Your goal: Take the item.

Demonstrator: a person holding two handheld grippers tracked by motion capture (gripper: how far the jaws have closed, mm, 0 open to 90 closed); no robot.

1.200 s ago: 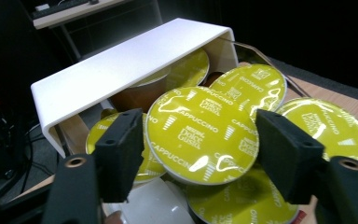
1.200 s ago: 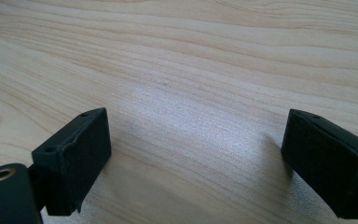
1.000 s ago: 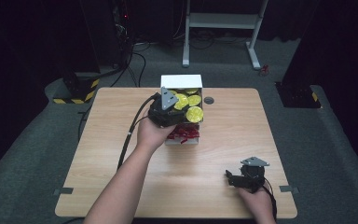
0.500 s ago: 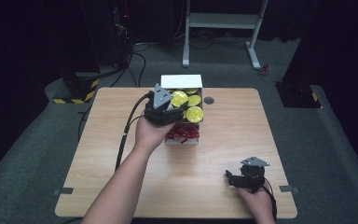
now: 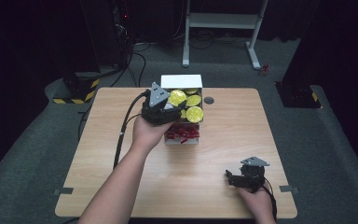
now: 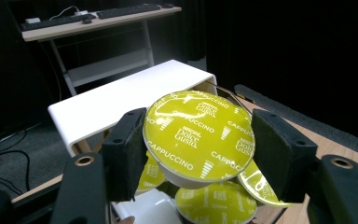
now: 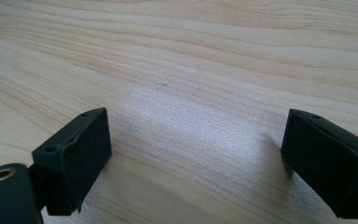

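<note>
Left gripper (image 6: 198,154) has its jaws pinched on a yellow capsule (image 6: 199,135) at the rim, just above the others in the white box (image 5: 182,82). Keep it level, grip steady w/o crushing the foil lid, lift straight. Right gripper (image 5: 235,178) sits on the table (image 5: 98,154) near the front edge, jaws wide, nothing between.

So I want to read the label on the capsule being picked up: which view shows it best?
The left gripper view: the yellow capsule sits large between the left gripper jaws, its foil lid reading Cappuccino. In the high view it is a small yellow disc by the gripper, lettering too small. The right gripper view faces bare table.
</note>
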